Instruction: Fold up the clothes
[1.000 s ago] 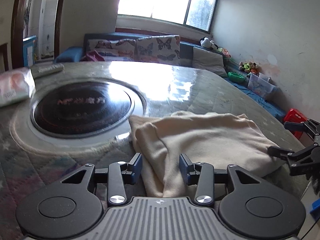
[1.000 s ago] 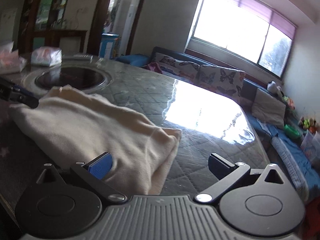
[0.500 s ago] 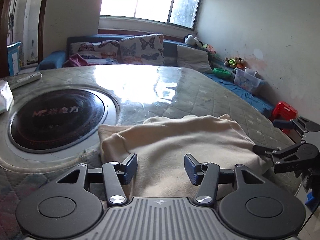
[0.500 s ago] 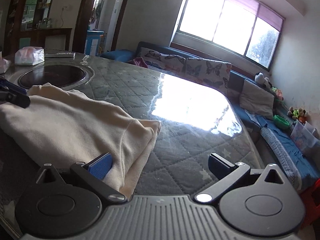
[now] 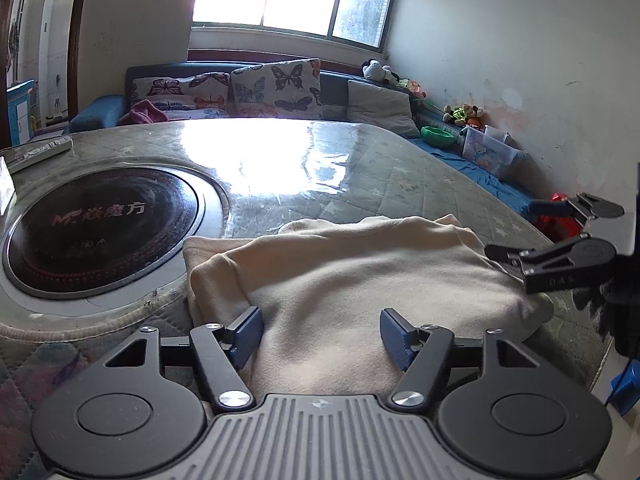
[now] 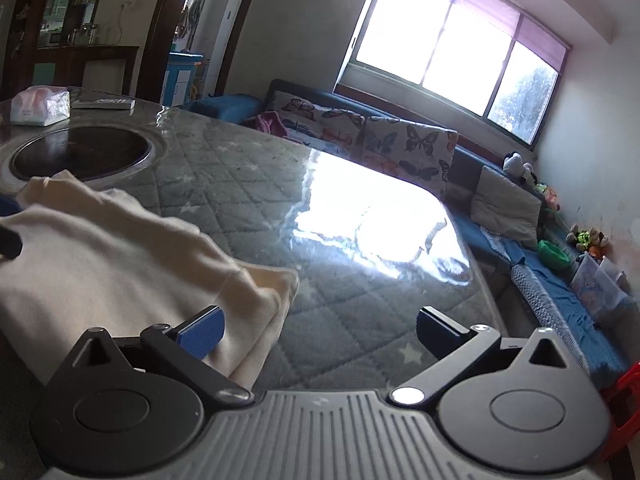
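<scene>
- The cream garment [image 5: 360, 280], folded into a thick pad, lies on the near part of the table [image 5: 360, 168], at the table's 6 o'clock in the left wrist view, just right of the round black induction hob [image 5: 100, 224] sunk into the top.
- The left gripper [image 5: 320, 334] sits over the garment's near edge; its jaws have just been opening and now stand wide, the cloth lying loose between the blue pads, neither one pressing on it.
- The right gripper [image 6: 318, 330] has its jaws spread wide too; its left pad rests above the garment's folded corner [image 6: 264, 300], its right one over bare quilted table cover.
- In the left wrist view the right gripper's black fingers [image 5: 520, 258] reach in from 3 o'clock and hang at the garment's right end.
- On the far side of the hob, at about 10 o'clock in the right wrist view, sit a soft pack of tissues [image 6: 40, 106] and a flat grey remote [image 6: 104, 103], well apart from the garment.
- Window glare shines off the clear sheet on the table past the garment.
- Beyond the table a blue sofa [image 5: 224, 84] carries butterfly-print cushions [image 5: 276, 88]; toys and a clear storage bin [image 5: 492, 150] line the wall at 2 o'clock.
</scene>
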`<state>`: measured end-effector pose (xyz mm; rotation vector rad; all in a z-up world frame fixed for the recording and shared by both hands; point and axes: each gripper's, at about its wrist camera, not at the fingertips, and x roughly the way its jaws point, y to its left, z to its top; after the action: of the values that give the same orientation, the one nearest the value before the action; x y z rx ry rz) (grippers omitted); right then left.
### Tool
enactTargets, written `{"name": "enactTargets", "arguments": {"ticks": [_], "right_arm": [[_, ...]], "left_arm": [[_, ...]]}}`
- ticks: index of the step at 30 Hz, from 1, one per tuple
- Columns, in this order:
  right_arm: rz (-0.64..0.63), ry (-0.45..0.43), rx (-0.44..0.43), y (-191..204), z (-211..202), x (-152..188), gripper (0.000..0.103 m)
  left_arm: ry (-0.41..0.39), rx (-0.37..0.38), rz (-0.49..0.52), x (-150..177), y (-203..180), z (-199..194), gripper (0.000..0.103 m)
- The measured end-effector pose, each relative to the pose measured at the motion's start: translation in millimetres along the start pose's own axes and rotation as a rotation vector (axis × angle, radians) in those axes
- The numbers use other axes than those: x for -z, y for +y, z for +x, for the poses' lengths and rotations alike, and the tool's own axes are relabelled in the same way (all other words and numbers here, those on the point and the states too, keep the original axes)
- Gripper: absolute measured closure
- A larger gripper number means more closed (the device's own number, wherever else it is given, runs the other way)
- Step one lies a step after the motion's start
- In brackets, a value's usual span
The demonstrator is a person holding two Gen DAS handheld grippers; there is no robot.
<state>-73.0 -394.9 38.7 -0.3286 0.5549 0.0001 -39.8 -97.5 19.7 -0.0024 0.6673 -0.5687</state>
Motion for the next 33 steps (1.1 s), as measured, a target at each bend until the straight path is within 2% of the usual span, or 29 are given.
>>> {"name": "enactTargets", "arguments": {"ticks": [5, 9, 14, 20, 27, 29, 33], "right_arm": [[0.001, -0.011, -0.007, 4.5, 20.2, -17.4, 0.000], [0.006, 0.051, -0.012, 6.6, 41.8, -16.5, 0.000], [0.057, 0.068, -0.013, -4.1, 39.4, -15.2, 0.000], [0.014, 0.006, -0.076, 8.5, 36.9, -41.7, 0.000], [-0.040, 0.074, -0.111, 32.6, 70.5, -50.3, 0.000], [-0.015, 0.079, -0.119, 28.6, 69.9, -50.5, 0.000], [-0.013, 0.032, -0.105, 24.4, 52.3, -51.9, 0.000]], "left_arm": [[-0.001, 0.003, 0.000, 0.5, -1.2, -0.5, 0.030], [-0.002, 0.010, -0.003, 0.2, -0.1, -1.5, 0.029], [-0.004, 0.018, -0.009, 0.7, 2.7, -0.5, 0.026], [-0.008, 0.023, -0.013, 1.5, 3.4, 0.5, 0.023], [-0.009, 0.023, -0.008, 2.3, 2.3, 0.8, 0.022], [-0.008, 0.022, -0.010, 2.1, 2.8, 0.4, 0.022], [-0.008, 0.020, -0.016, 1.6, 3.7, -0.5, 0.021]]}}
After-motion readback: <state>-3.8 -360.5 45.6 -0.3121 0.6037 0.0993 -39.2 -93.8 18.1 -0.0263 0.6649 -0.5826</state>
